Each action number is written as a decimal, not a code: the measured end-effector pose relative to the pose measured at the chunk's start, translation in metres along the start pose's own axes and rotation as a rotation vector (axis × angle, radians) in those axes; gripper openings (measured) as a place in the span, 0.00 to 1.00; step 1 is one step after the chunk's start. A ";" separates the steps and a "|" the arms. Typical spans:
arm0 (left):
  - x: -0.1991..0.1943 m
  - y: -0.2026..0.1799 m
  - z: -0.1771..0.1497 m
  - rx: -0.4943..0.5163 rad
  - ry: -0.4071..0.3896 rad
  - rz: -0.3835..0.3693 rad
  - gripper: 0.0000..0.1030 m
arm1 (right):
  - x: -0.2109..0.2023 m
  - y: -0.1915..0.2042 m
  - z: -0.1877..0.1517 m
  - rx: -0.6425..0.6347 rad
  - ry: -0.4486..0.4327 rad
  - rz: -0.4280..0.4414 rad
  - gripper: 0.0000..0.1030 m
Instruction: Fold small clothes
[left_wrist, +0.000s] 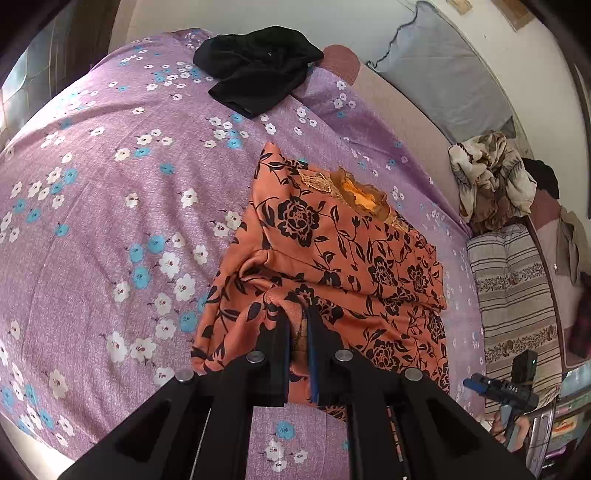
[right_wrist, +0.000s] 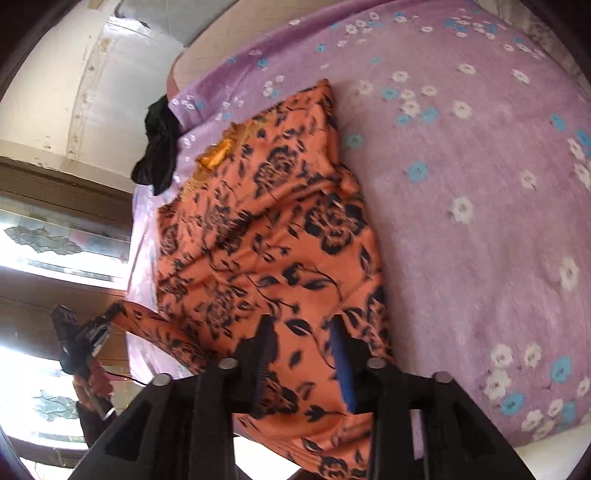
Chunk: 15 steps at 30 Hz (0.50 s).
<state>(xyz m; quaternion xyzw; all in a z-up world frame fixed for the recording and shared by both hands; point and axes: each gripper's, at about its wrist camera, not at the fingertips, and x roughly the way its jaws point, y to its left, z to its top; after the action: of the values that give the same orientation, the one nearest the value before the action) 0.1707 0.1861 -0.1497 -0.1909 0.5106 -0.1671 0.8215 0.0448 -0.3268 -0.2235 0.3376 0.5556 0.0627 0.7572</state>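
An orange garment with black flowers (left_wrist: 343, 240) lies partly folded on the purple flowered bedsheet (left_wrist: 110, 184). My left gripper (left_wrist: 297, 314) is shut on a bunched near edge of the orange garment and holds it slightly raised. In the right wrist view the same garment (right_wrist: 258, 229) spreads across the sheet (right_wrist: 480, 221). My right gripper (right_wrist: 301, 325) is open, its jaws wide apart over the garment's near part, gripping nothing. The left gripper (right_wrist: 110, 310) shows at the left there, pinching a corner of the garment.
A black garment (left_wrist: 255, 66) lies at the far end of the bed, also in the right wrist view (right_wrist: 159, 147). A crumpled beige cloth (left_wrist: 491, 177), a striped cushion (left_wrist: 517, 288) and a grey pillow (left_wrist: 443, 66) lie to the right. The right gripper (left_wrist: 506, 391) shows at lower right.
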 end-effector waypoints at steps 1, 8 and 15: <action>-0.006 0.004 -0.004 -0.011 -0.006 -0.008 0.08 | -0.001 -0.011 -0.013 0.021 -0.006 -0.018 0.75; -0.035 0.014 -0.031 -0.019 -0.036 -0.008 0.08 | 0.027 -0.056 -0.097 0.197 0.049 0.078 0.75; -0.051 0.026 -0.043 -0.057 -0.044 -0.010 0.08 | 0.027 -0.022 -0.135 0.085 -0.042 0.011 0.09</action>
<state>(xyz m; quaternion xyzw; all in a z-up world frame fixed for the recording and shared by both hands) 0.1122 0.2263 -0.1406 -0.2202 0.4961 -0.1523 0.8259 -0.0706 -0.2716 -0.2791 0.3737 0.5400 0.0364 0.7533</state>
